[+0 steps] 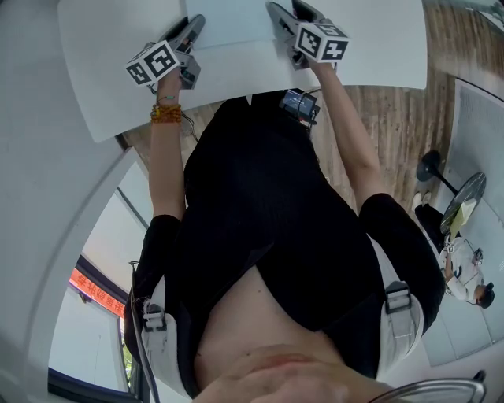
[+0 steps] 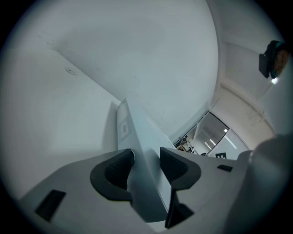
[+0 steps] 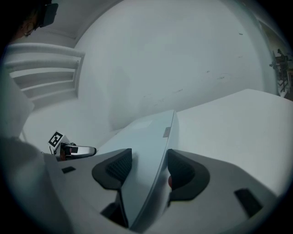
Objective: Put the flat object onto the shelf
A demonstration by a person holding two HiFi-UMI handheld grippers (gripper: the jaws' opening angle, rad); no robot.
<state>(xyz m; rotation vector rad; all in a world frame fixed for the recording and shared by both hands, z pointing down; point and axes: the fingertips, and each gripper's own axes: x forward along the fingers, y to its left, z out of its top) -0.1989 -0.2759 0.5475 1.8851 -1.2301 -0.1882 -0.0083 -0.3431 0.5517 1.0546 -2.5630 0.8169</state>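
Out ahead of my chest in the head view, my left gripper [image 1: 189,35] and right gripper [image 1: 285,20] stand at either side of the flat object [image 1: 232,22], a plain white board over the white worktop [image 1: 378,47]. Whether it rests there or is lifted just clear, I cannot tell from here. The marker cubes show only black-and-white squares, no words. A red banner [image 1: 94,291] far off carries writing too small to read.

Along the left gripper view, my left gripper [image 2: 146,164] has its fingers drawn in on one edge of the flat object [image 2: 141,137], both dark pads pressed to its faces. A small grey label [image 2: 123,129] sits on that edge, its print too fine to read.

Along the right gripper view, my right gripper [image 3: 150,167] pinches the opposite edge of the flat object [image 3: 146,135] the same way. A second small label [image 3: 167,132] is just as unreadable. White stepped ledges [image 3: 46,68] at upper left may be the shelf.

I judge this the carrying step: both holds are made, the placing is not yet done. Next I must move both hands together, level and with even squeeze, so the board neither twists nor slips, then slide it onto the shelf.
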